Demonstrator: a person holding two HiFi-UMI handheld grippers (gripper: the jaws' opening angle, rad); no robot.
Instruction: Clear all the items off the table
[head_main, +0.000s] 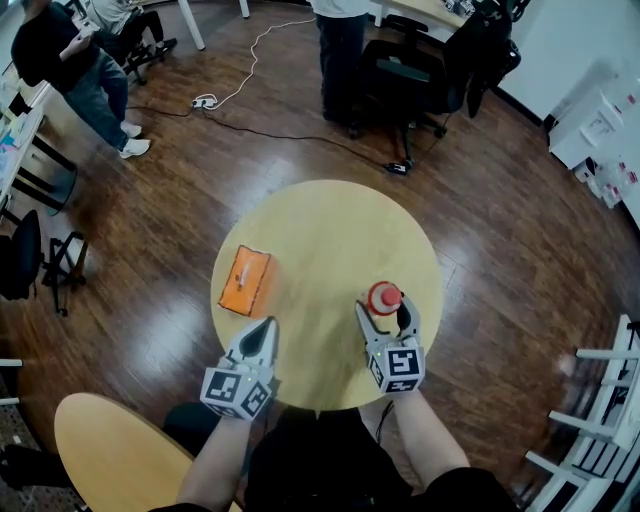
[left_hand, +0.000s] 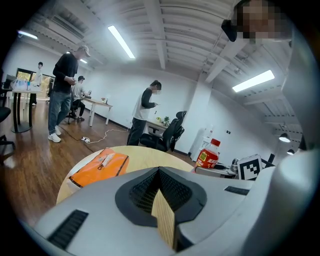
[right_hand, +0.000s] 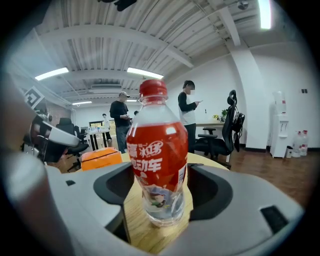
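Bottle (head_main: 385, 297) first. In the head view it stands upright on the round wooden tabletop (head_main: 320, 220), on your right side, between the wide-apart jaws of your right gripper (head_main: 385, 310). The orange packet (head_main: 245, 281) lies flat at the left. Your left gripper (head_main: 258, 338) is closed on nothing.

In the left gripper view, the packet looks like soft, glossy film, probably light.

In the right gripper view, the pads are not pressing the bottle. It is thin clear plastic with a smooth red label, so likely light, slippery and easy to tip. Take it at the labelled middle, gently.
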